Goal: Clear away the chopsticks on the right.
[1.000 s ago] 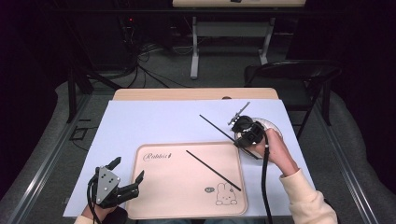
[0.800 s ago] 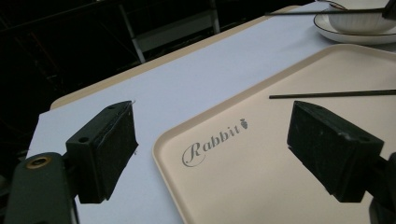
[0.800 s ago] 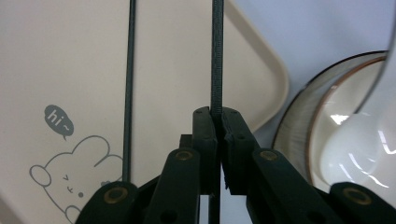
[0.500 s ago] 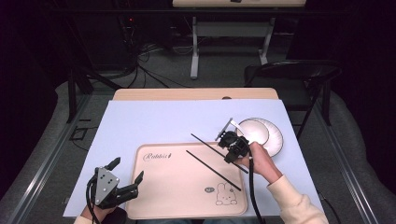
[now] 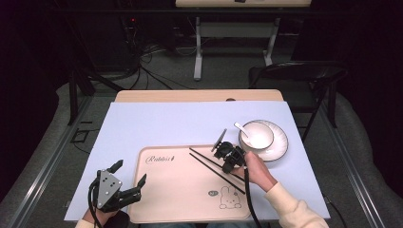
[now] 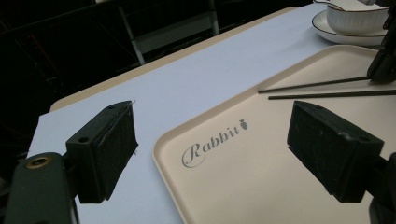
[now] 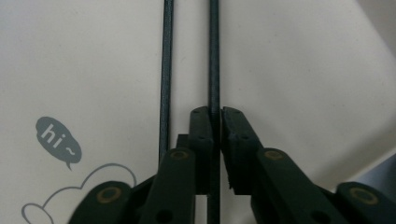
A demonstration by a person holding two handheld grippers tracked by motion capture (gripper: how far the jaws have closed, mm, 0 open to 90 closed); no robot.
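Two black chopsticks lie side by side on the beige rabbit tray [image 5: 176, 199]. My right gripper [image 5: 222, 153] is low over the tray's right part, its jaws closed on one chopstick [image 7: 212, 56], which rests along the tray. These jaws have just been opening a little, and the stick still sits between the pads. The other chopstick [image 7: 166, 70] lies loose, parallel and just to its left. Both sticks reach towards the tray's middle [image 6: 308, 86]. My left gripper [image 5: 129, 172] hovers open over the tray's near left corner with nothing between its jaws [image 6: 210, 149].
A white bowl [image 5: 256, 135] with a white spoon [image 5: 239, 127] stands on a plate [image 5: 280, 147] just right of the tray. A pale mat [image 5: 166, 123] covers the table. A dark chair [image 5: 304, 71] stands beyond the far right corner.
My right gripper has carried its chopstick from above the bowl down and left onto the tray, beside the other stick. The left gripper has stayed where it was.
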